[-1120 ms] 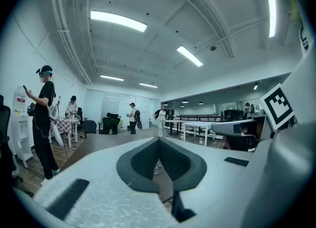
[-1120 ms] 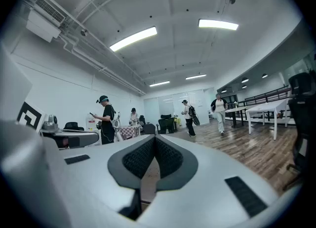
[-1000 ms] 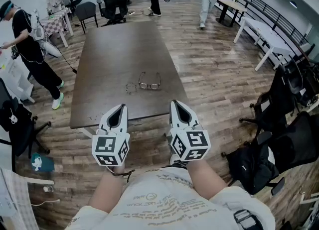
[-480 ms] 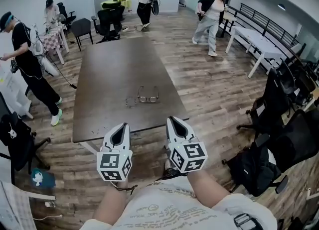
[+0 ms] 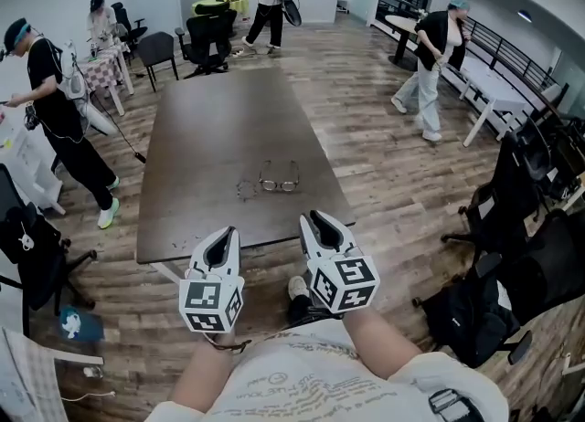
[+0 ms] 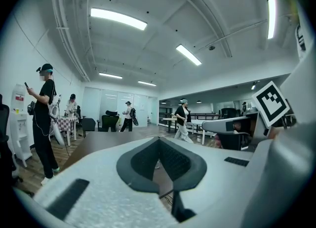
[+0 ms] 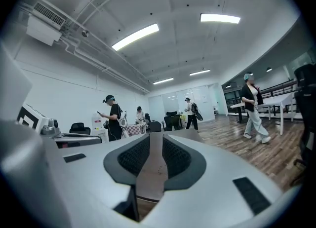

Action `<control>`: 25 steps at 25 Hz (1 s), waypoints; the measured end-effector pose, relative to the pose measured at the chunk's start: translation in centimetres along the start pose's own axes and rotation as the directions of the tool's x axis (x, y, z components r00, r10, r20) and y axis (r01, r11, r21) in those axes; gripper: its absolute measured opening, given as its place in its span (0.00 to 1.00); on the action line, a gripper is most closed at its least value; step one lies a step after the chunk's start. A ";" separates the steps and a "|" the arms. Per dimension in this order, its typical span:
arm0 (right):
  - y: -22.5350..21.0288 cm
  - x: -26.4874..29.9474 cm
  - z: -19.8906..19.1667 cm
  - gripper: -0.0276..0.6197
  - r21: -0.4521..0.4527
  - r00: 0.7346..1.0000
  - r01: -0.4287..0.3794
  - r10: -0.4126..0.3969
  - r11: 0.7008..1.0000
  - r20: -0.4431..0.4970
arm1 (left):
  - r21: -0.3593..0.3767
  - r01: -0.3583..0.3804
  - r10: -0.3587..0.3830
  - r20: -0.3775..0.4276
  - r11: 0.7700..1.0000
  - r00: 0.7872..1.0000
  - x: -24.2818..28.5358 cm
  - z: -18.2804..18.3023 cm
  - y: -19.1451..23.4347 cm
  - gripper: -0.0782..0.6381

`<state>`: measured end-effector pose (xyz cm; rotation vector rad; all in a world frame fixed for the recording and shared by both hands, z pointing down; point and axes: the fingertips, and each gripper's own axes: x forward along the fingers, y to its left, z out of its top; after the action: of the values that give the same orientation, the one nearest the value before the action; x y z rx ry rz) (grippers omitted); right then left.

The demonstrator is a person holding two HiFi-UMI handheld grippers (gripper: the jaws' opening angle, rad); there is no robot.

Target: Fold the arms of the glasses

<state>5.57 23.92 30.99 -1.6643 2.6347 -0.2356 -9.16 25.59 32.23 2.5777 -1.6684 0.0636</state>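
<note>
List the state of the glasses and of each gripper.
glasses: lying on the table, arms look unfolded, untouched.
left gripper: shut, empty, short of the table's near edge.
right gripper: jaws opening, nothing between them.

**No legible writing in view**

I can read nothing for certain from here. The shirt point(image 5: 302, 376) under the head camera carries faint scrawled print, possibly cursive lettering, but too small to make out. The square markers point(image 5: 209, 306) on the cubes show only black-and-white patterns, no letters or digits
</note>
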 end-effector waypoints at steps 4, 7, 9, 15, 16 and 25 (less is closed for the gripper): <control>-0.8 2.6 -0.3 0.16 0.004 1.000 -0.020 0.020 1.000 -0.001 | 0.006 -0.009 0.009 -0.016 1.000 1.000 2.3 -0.4 1.3 0.12; -2.4 5.3 0.0 0.17 0.005 1.000 -0.027 0.027 1.000 0.004 | 0.014 -0.005 0.006 -0.020 1.000 1.000 5.4 -0.3 2.3 0.12; -3.8 7.3 0.3 0.17 0.011 1.000 -0.030 0.030 0.999 0.008 | 0.018 -0.005 0.005 -0.024 1.000 1.000 7.7 -0.2 2.9 0.12; -7.9 13.4 1.3 0.18 0.030 0.999 -0.046 0.046 0.999 0.010 | 0.005 -0.004 0.004 -0.054 1.000 0.999 14.7 -0.2 4.6 0.12; -8.5 14.5 1.4 0.18 0.035 0.999 -0.047 0.047 0.998 0.005 | 0.000 -0.006 0.006 -0.061 1.000 0.998 15.8 -0.3 4.9 0.12; -13.3 22.5 1.3 0.18 0.095 0.997 -0.062 0.067 0.994 -0.045 | -0.022 -0.023 0.020 -0.112 0.999 0.993 24.4 -0.4 7.4 0.12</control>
<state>7.87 -2.03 32.99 -1.5621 2.6610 -0.3964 -5.95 0.44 34.66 2.4895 -1.6479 0.1854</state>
